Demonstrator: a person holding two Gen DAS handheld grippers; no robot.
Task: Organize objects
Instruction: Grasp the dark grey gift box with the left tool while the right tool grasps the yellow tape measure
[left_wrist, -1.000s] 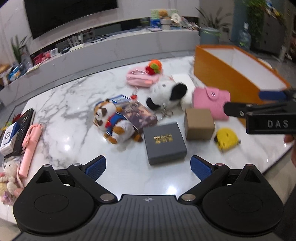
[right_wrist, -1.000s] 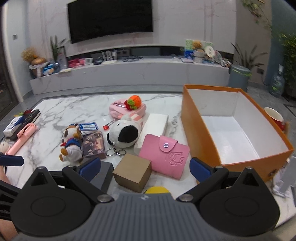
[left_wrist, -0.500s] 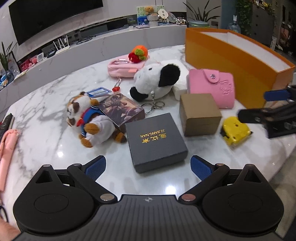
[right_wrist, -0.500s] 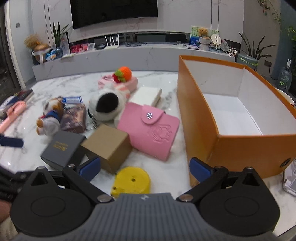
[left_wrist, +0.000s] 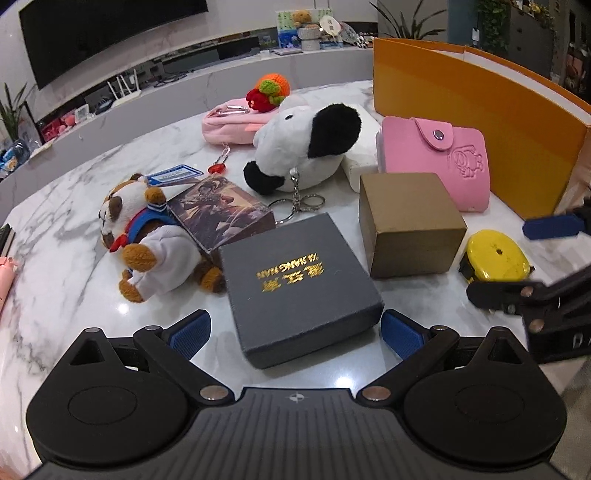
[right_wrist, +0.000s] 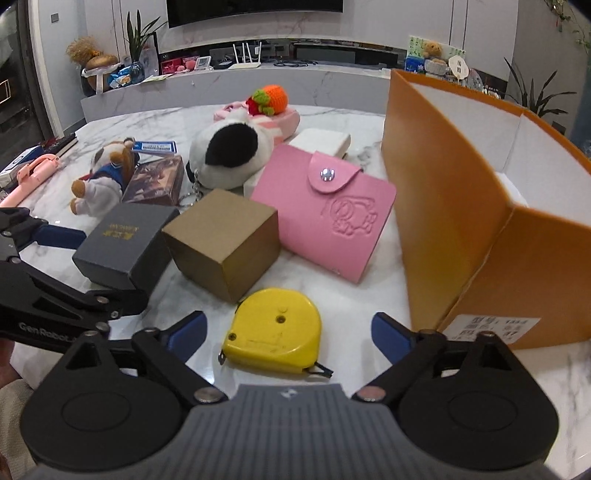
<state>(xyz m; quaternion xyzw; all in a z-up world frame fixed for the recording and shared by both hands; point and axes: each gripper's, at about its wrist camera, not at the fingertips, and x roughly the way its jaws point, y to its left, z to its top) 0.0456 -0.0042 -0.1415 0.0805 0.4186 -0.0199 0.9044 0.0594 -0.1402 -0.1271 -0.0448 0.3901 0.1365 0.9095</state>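
Grey box (left_wrist: 301, 284) — between open fingers (left_wrist: 188, 332)

On the surface (right_wrist: 332, 291), the tape measure (right_wrist: 273, 328) lies nearest, the cardboard cube (right_wrist: 225, 240) behind it, the gift box (right_wrist: 122, 243) to the cube's left, the wallet (right_wrist: 325, 214) to its right, and the open box (right_wrist: 461, 206) farthest right.

Orange box (right_wrist: 443, 206) beside tape measure (right_wrist: 273, 332)

glossy marble table (left_wrist: 66, 206), matt cardboard box (left_wrist: 406, 218), fuzzy plush dog (left_wrist: 303, 147).
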